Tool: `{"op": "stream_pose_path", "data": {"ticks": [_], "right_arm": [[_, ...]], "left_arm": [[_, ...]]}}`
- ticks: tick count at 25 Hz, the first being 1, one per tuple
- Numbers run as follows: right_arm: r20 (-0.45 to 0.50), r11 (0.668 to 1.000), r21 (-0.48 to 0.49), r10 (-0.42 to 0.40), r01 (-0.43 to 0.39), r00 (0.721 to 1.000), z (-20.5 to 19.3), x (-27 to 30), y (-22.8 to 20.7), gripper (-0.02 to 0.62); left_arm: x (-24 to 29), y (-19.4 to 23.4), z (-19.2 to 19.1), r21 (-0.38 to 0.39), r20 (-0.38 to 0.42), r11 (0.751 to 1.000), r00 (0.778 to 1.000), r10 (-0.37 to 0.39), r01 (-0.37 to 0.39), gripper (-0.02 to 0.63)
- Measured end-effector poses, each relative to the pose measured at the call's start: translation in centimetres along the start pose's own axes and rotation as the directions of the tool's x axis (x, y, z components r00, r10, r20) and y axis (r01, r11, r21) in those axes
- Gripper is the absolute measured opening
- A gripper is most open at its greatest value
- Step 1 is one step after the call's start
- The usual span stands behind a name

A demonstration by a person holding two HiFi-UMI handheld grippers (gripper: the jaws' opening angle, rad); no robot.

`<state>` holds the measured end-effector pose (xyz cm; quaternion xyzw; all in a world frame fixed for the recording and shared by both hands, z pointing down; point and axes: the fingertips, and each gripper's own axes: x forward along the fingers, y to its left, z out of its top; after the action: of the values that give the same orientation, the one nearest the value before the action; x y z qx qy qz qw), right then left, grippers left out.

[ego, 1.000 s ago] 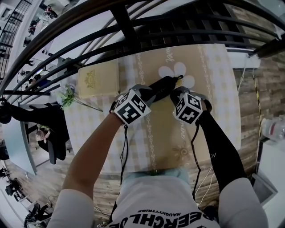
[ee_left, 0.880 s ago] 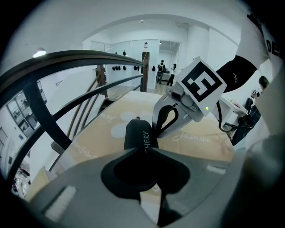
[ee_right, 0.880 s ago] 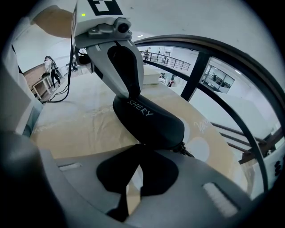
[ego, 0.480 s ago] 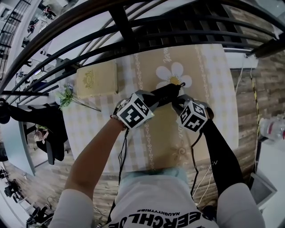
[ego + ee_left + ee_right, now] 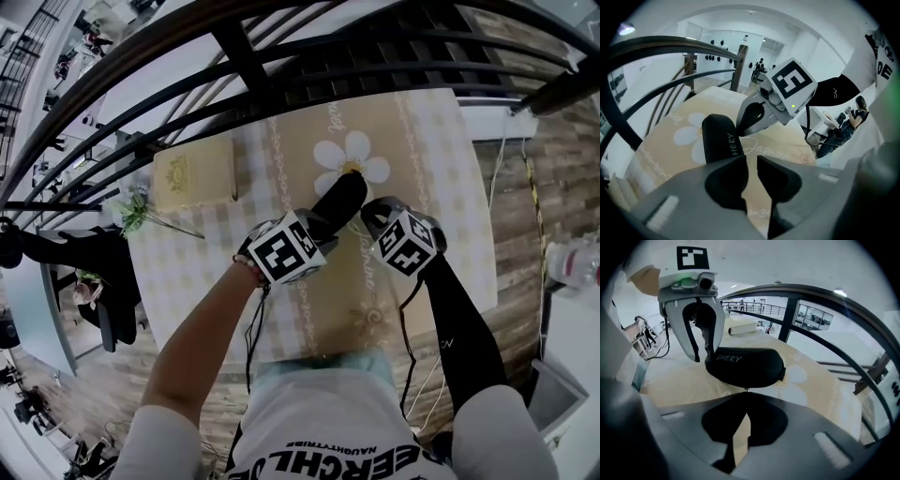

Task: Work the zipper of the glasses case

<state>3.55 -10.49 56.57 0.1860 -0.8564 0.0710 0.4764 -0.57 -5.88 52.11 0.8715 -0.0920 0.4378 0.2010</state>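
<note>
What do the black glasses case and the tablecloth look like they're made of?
Glasses case: probably a semi-rigid shell in matte black fabric or faux leather; smooth rounded surface, white printed lettering. Tablecloth: printed cloth or vinyl, beige checks and a daisy; cannot tell which.

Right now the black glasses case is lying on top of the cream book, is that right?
No. The black glasses case lies on the tablecloth, its far end by the daisy print; the cream book sits apart, to the left. The head view shows it.

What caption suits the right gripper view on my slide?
Right gripper, jaws shut, at the near edge of the glasses case; left gripper, jaws just opened, by its end.
</note>
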Motion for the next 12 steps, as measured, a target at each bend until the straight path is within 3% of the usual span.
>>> {"op": "stream_pose_path", "data": {"ticks": [5,12], "right_arm": [[0.019,1.000,0.023,-0.003,0.003,1.000,0.9,0.6,-0.6,0.029],[0.002,0.998,-0.010,-0.054,0.054,0.999,0.9,0.8,-2.3,0.031]], "left_arm": [[-1.2,1.9,-0.3,-0.027,0.012,0.998,0.998,0.063,-0.063,0.190],[-2.7,4.6,1.8,-0.029,0.117,0.985,0.978,0.173,-0.171,0.193]]}}
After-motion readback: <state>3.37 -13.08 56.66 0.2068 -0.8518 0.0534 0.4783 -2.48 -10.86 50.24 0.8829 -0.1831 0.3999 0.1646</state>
